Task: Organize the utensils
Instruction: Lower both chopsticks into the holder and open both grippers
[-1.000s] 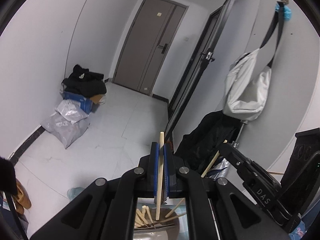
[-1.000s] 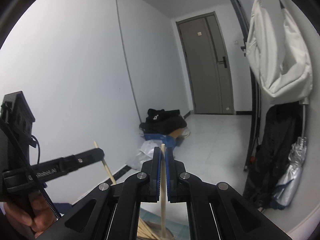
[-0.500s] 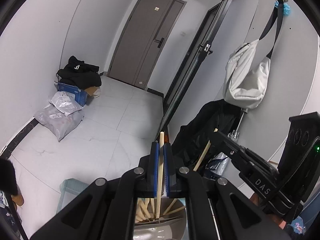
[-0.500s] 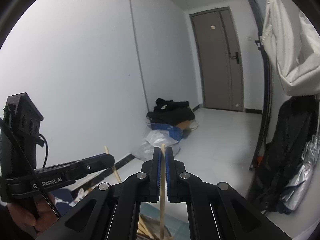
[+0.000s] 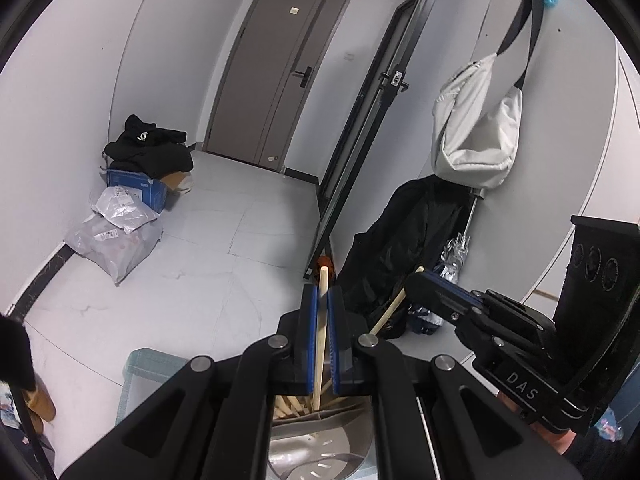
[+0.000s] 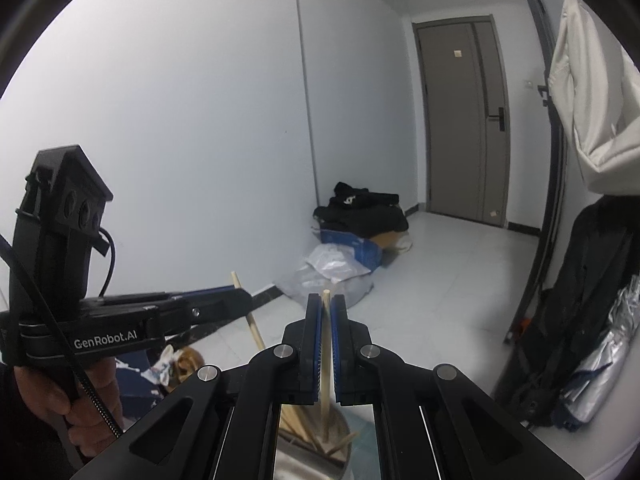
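Note:
In the left wrist view my left gripper (image 5: 322,292) is shut on a wooden chopstick (image 5: 320,344). Its lower end dips into a metal utensil holder (image 5: 320,444) that has several chopsticks in one compartment. To its right, my right gripper (image 5: 418,282) pinches a second chopstick (image 5: 390,310) slanting down toward the same holder. In the right wrist view the right gripper (image 6: 326,300) is shut on that upright chopstick (image 6: 326,360), above the holder (image 6: 308,444). The left gripper (image 6: 240,298), held by a hand (image 6: 44,392), grips its chopstick (image 6: 252,324).
A teal tray (image 5: 140,364) lies under the holder. Grey plastic bags (image 5: 116,240) and a blue box with dark clothes (image 5: 140,188) sit by the left wall. A black coat (image 5: 416,248), a folded umbrella and a hanging white bag (image 5: 476,132) line the right wall beside a glass door.
Both grippers have sunk a little with their chopsticks, and the right one has rolled slightly. The holder and its chopsticks show more at the bottom of both views.

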A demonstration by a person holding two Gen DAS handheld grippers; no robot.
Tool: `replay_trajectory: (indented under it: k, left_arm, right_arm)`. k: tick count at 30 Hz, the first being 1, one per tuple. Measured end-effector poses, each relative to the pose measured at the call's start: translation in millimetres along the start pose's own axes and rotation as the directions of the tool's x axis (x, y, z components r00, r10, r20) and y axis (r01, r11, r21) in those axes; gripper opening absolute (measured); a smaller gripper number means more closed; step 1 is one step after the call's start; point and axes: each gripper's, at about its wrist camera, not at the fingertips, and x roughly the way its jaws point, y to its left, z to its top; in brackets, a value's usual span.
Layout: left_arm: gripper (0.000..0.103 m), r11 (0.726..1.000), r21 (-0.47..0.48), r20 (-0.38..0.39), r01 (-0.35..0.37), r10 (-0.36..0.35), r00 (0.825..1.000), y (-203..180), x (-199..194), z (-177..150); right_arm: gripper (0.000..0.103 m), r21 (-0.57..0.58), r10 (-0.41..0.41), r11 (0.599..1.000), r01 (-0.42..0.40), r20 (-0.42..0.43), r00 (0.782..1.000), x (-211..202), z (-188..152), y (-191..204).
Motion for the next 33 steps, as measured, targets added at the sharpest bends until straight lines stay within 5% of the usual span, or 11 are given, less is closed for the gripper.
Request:
replay_trajectory:
  k: [33]
  left_arm:
    - [0.002, 0.997, 0.066, -0.111, -0.038, 0.045, 0.993, -5, 13, -29]
  right_arm:
    - [0.006, 0.129, 0.019, 0.992, 0.007, -0.198, 0.98, 27, -51, -13]
